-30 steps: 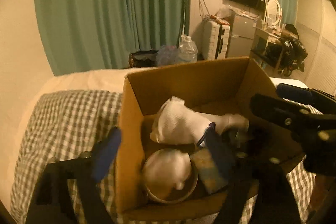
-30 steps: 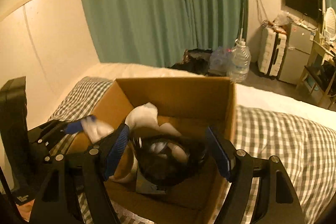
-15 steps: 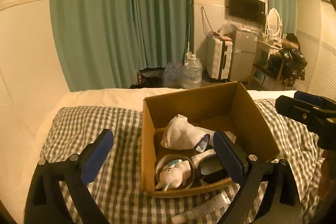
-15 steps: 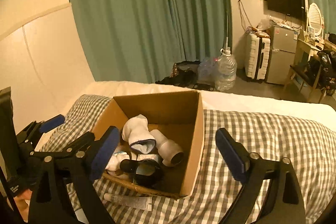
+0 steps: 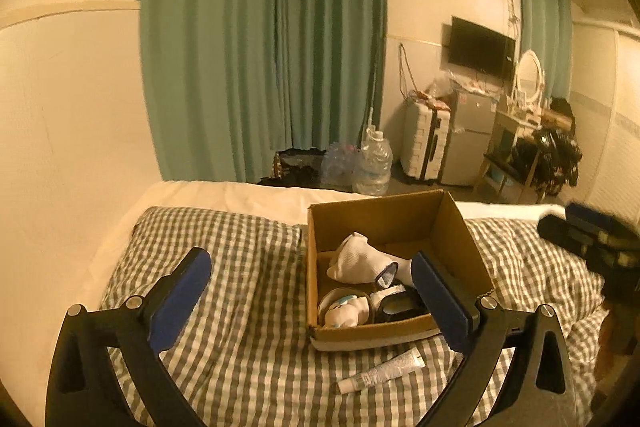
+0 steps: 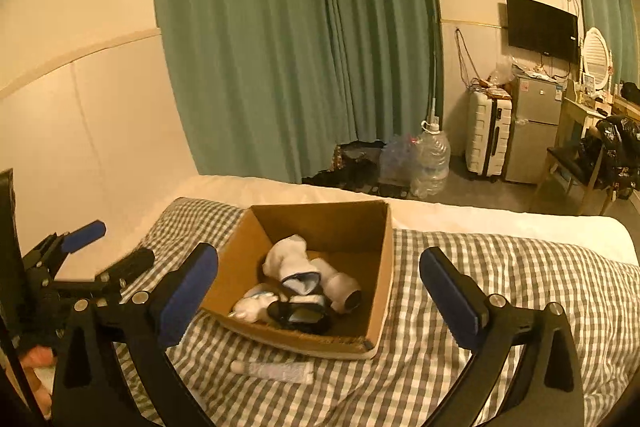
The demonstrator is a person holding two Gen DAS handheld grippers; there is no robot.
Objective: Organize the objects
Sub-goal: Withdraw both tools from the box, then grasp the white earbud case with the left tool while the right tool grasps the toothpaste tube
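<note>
1. On the bed (image 5: 248, 327), a checked blanket (image 6: 500, 287) covers the near part, with a bare white strip along the far edge at 12 o'clock and open checked cloth to both sides of the box.
2. The cardboard box (image 5: 460, 243) sits open-topped on the blanket, at 1 o'clock in the left wrist view and at 12 o'clock in the right wrist view (image 6: 384, 267); its near rim sags outward.
3. The left gripper (image 5: 308, 301) hangs above the blanket, jaws spread wide and holding nothing; its right finger overlaps the box's near right corner in the picture.
4. The right gripper (image 6: 318, 295) hangs likewise, jaws wide apart and empty, the box showing between them.
5. Inside the box, white socks (image 5: 354, 265) lie mid-floor, a small white toy (image 5: 342, 313) at the near left corner, a dark case (image 6: 300, 315) beside it.
6. A white tube (image 5: 380, 373) lies on the blanket just outside the near rim, at 6 o'clock from the box, seen also from the right (image 6: 276, 371).
</note>
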